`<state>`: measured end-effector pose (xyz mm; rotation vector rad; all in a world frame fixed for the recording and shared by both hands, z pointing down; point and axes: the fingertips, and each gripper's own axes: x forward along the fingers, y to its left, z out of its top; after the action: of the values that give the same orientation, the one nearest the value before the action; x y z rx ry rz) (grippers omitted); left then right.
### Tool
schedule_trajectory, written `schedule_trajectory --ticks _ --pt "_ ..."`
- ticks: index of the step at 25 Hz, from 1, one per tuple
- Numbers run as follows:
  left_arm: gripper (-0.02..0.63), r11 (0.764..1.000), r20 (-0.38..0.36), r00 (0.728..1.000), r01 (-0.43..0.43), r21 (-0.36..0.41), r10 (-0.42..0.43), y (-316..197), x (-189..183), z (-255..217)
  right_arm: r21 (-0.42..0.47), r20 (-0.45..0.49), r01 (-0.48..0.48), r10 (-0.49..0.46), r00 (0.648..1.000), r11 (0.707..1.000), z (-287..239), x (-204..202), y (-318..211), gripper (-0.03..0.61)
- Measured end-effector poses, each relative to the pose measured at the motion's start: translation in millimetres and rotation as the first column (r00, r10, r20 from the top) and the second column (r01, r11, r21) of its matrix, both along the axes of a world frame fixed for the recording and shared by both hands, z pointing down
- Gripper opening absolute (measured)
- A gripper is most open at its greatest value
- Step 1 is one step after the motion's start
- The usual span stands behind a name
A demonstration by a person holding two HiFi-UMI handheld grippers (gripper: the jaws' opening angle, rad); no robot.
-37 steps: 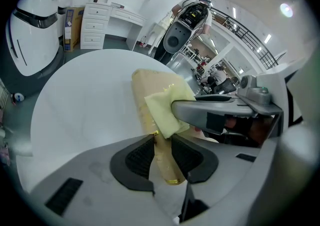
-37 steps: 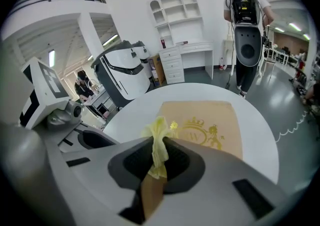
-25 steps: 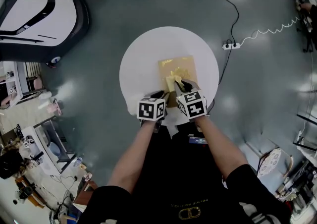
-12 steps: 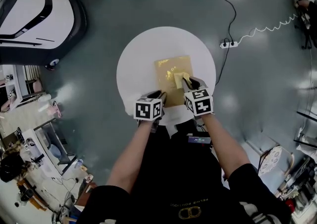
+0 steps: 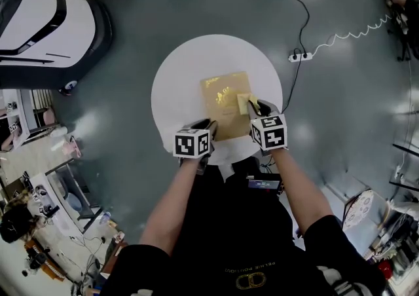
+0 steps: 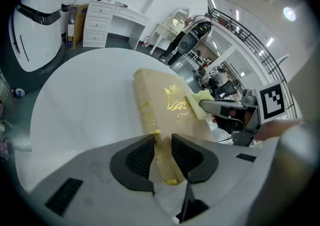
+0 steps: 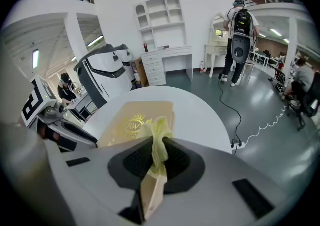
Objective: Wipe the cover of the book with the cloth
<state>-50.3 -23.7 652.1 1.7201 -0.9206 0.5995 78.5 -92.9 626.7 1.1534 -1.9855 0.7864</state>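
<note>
A gold-covered book (image 5: 222,101) lies on the round white table (image 5: 177,85). My left gripper (image 5: 208,124) is shut on the book's near left corner; in the left gripper view the spine (image 6: 150,120) fills the gap between the jaws of that gripper (image 6: 162,152). My right gripper (image 5: 254,109) is shut on a pale yellow cloth (image 5: 247,101), which rests on the cover near its right edge. In the right gripper view the cloth (image 7: 159,137) sticks up from between the jaws of the right gripper (image 7: 156,157), over the book (image 7: 132,120). The left gripper view also shows the cloth (image 6: 197,106) pressed on the cover.
A large white machine (image 5: 46,19) stands on the floor at the far left. A power strip (image 5: 298,57) with a black cable and a coiled white cable lies on the floor to the right of the table. Shelves and clutter (image 5: 39,183) line the left side.
My right gripper has slid the cloth across the cover from its middle to its right edge. The left gripper has kept its hold on the book's corner.
</note>
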Motion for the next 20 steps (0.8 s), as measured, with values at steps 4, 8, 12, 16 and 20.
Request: schedule_trajectory --ticks 4,8,12,16,20 --pt "0.107 1.0 -0.001 1.0 0.0 -0.001 0.0 0 0 0 0.0 -0.005 -0.018 0.018 1.0 1.0 0 7 -1 0.091" --pt "0.107 1.0 0.0 1.0 -0.001 0.002 0.001 0 1 0 0.003 -0.011 -0.033 0.033 0.999 0.999 -1 14 -1 0.091" --pt "0.107 1.0 0.0 1.0 0.002 -0.001 -0.002 0 2 0 -0.001 -0.013 -0.05 0.05 0.999 0.999 0 20 0 0.091" --pt "0.107 1.0 0.002 1.0 0.007 -0.005 -0.007 -1 1 2 -0.001 -0.011 -0.054 0.054 0.998 0.999 -2 20 0 0.091" --pt "0.107 1.0 0.009 1.0 0.004 -0.006 -0.004 0 0 2 0.008 0.017 -0.061 0.061 0.998 0.998 -11 15 1 0.091"
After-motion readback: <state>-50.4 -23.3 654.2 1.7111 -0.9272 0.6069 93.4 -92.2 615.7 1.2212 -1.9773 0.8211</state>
